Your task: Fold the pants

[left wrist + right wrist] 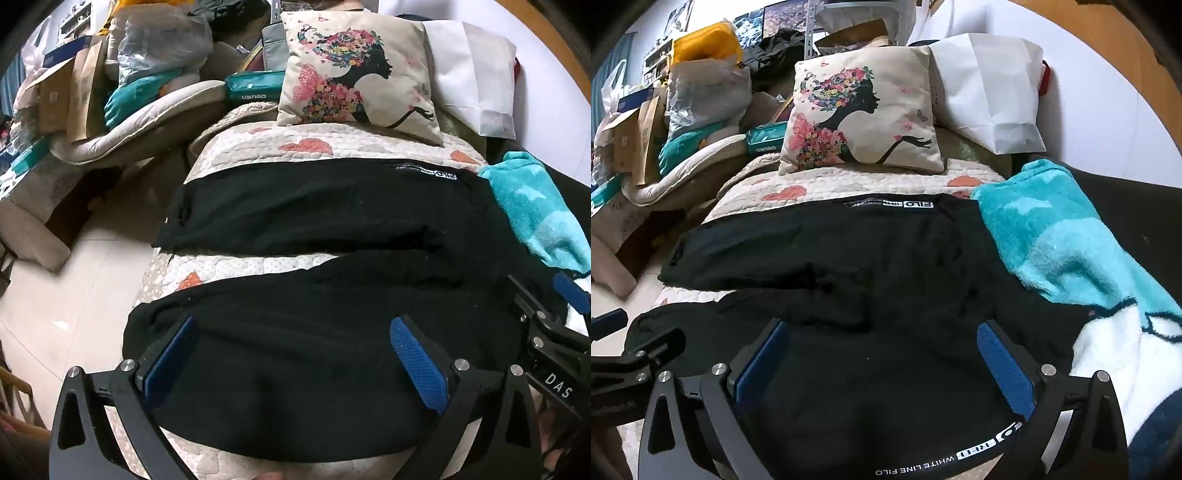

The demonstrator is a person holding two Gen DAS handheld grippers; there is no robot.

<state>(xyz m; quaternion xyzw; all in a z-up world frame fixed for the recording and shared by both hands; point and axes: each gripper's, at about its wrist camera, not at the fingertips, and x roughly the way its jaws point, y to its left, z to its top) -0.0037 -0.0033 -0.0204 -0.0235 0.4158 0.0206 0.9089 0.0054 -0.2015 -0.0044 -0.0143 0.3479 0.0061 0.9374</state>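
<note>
Black pants (314, 206) lie spread on a quilted bed cover (258, 144), with both legs running to the left and a gap of quilt between them. A white printed label shows on the far leg (905, 204) and on the near edge (960, 456). My left gripper (291, 332) is open, its blue pads on either side of the near leg's fabric. My right gripper (882, 332) is open over the pants (868, 258) close to the waist. The right gripper also shows at the right edge of the left wrist view (546, 325).
A flower-print cushion (354, 74) and a white paper bag (476, 74) stand at the bed's head. A turquoise fleece blanket (1063, 240) lies right of the pants. Boxes, bags and bedding (110, 85) pile up at left. Tiled floor (74, 277) lies left of the bed.
</note>
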